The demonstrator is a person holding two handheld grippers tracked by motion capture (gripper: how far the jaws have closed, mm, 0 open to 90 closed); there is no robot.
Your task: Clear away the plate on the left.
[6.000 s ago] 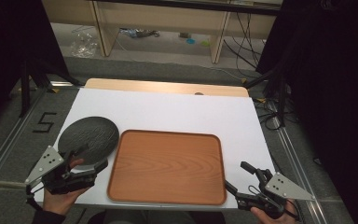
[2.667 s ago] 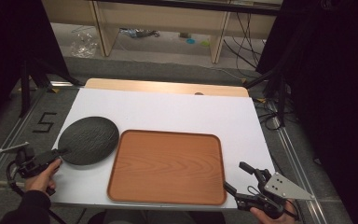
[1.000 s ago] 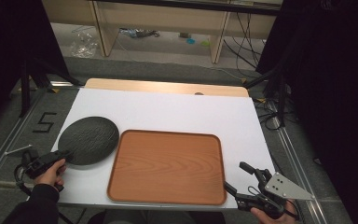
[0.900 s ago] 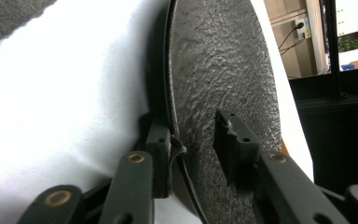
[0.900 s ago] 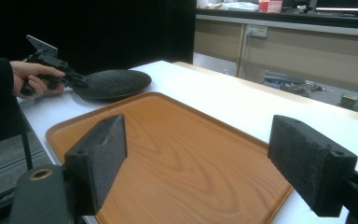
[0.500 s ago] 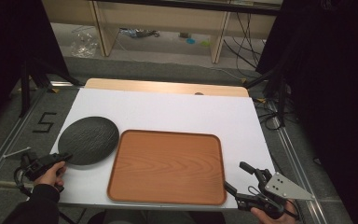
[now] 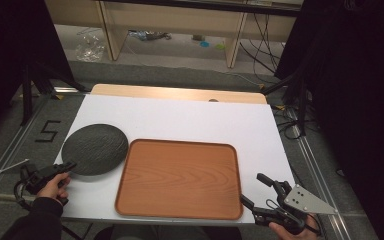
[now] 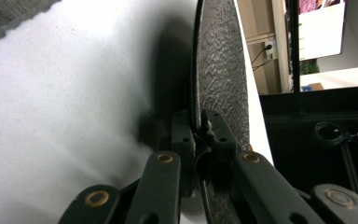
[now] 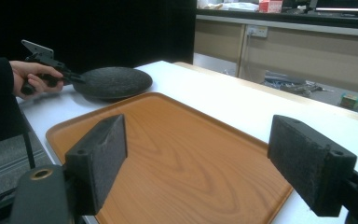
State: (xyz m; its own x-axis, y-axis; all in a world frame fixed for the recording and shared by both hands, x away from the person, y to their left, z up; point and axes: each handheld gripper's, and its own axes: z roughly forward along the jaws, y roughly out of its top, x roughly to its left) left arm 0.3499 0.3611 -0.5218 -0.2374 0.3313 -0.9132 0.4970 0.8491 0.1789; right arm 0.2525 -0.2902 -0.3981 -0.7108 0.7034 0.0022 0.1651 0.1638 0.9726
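Item 1, nearest edge, right: right gripper (image 7: 254, 190), held low in a hand at the table's (image 7: 190, 117) near right corner, just off the tray's corner. Jaws released and standing wide apart with nothing between them; in the right gripper view they frame the tray, likely parked in readiness.

Item 2, nearest edge, left: left gripper (image 7: 68, 166), held in a hand (image 7: 52, 188) at the table's left side, turned on its side so the jaws meet the plate edge-on. Jaws have just been closing and now clench the plate's near rim, one pad under, one over, as the left gripper view shows. A rim grip suits a shallow dish that offers no other purchase.

Item 3, centre front: tray (image 7: 180, 178), wooden, rectangular, raised lip, bare. Lies flat, probably the destination.

Item 4, left of tray: plate (image 7: 95, 148), dark, round, rough-textured. Rests on the white tabletop, its right edge just beside the tray's left lip, not on it.

Item 5, beyond: floor (image 7: 180, 50) with cables and shelf legs.
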